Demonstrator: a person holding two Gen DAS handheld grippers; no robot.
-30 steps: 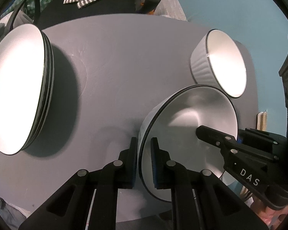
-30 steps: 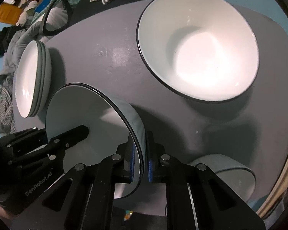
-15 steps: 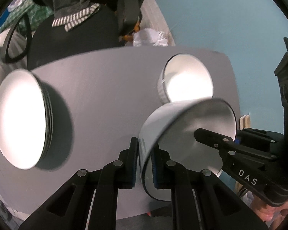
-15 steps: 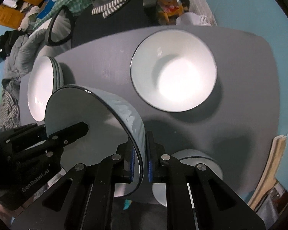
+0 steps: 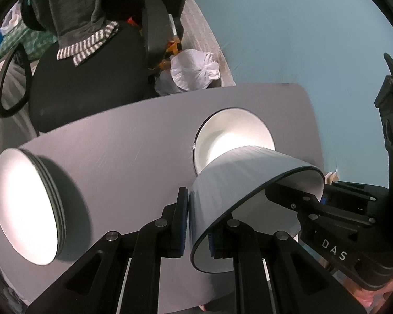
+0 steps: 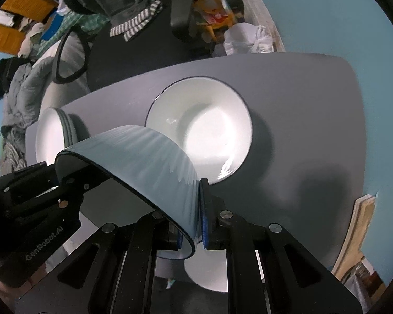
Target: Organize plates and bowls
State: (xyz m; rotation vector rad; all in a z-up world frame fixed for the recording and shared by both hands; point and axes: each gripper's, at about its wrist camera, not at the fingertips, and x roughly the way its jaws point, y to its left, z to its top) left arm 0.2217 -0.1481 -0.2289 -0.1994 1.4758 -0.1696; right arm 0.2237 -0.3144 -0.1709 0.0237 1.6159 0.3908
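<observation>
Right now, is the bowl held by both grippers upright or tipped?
Tipped. The held bowl shows its ribbed outer wall uppermost and its opening faces down toward the table, with each gripper's jaws clamped on its rim.

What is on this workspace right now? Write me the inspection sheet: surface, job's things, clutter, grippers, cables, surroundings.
Surface: grey matte table, rounded corners.
Job's things: pale ribbed bowl with dark rim, held in the air, tilted; wide white bowl with dark rim on the table beyond it; stack of white plates at the left; another white dish partly hidden below the fingers.
Clutter: nothing seen.
Grippers: left gripper and right gripper both shut on the ribbed bowl's rim, opposite sides.
Cables: nothing seen.
Surroundings: black office chair with striped cloth, white plastic bag, blue wall.
</observation>
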